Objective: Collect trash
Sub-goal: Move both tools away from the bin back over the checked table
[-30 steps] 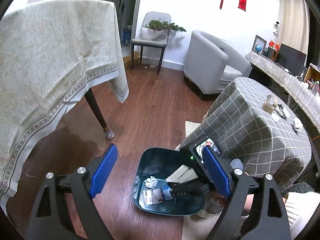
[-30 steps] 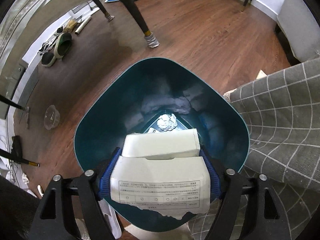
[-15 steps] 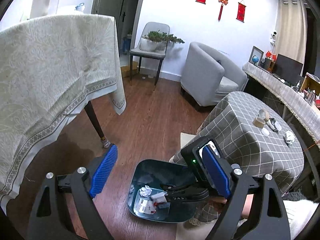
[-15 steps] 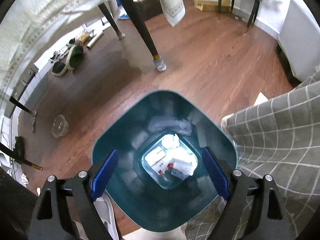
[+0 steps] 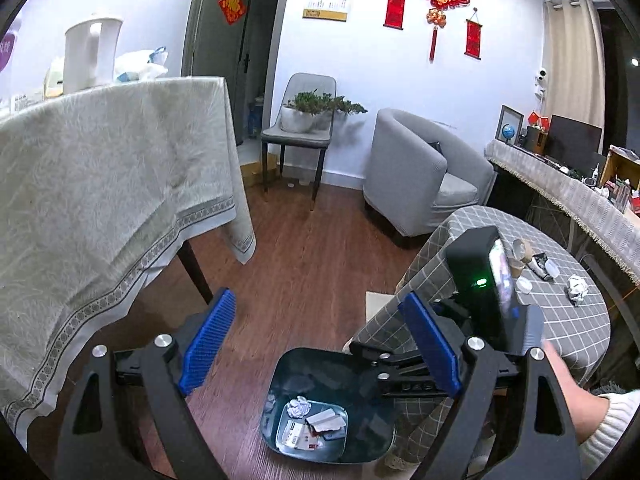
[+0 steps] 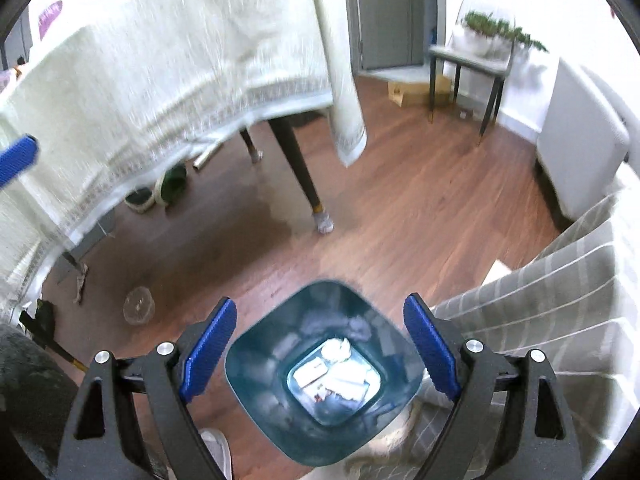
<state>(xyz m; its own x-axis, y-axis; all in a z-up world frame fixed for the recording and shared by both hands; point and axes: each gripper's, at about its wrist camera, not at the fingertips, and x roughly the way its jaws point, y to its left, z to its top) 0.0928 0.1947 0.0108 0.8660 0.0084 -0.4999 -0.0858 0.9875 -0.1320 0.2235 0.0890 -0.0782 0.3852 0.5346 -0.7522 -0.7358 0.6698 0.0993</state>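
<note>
A wooden floor [image 5: 316,264] carries a cream-clothed table [image 5: 100,200], a grey armchair [image 5: 424,176] and a round table under a grey checked cloth [image 5: 560,320], with the dark teal trash bin [image 6: 320,380] standing on the floor just beside that cloth. The right gripper [image 6: 320,348] hangs above the bin's mouth, its blue jaws spread wide after a slight further opening and nothing between them, while the paper scraps and a crumpled ball lie at the bin's bottom [image 5: 312,424]; the left gripper [image 5: 316,344] is likewise wide and empty. Only the left wrist view shows the round tabletop, where a crumpled wad [image 5: 578,288] and small cups [image 5: 520,256] remain, and the right gripper's body held by a hand [image 5: 568,392]; only the right wrist view shows slippers [image 6: 160,192] under the cream-clothed table.
</note>
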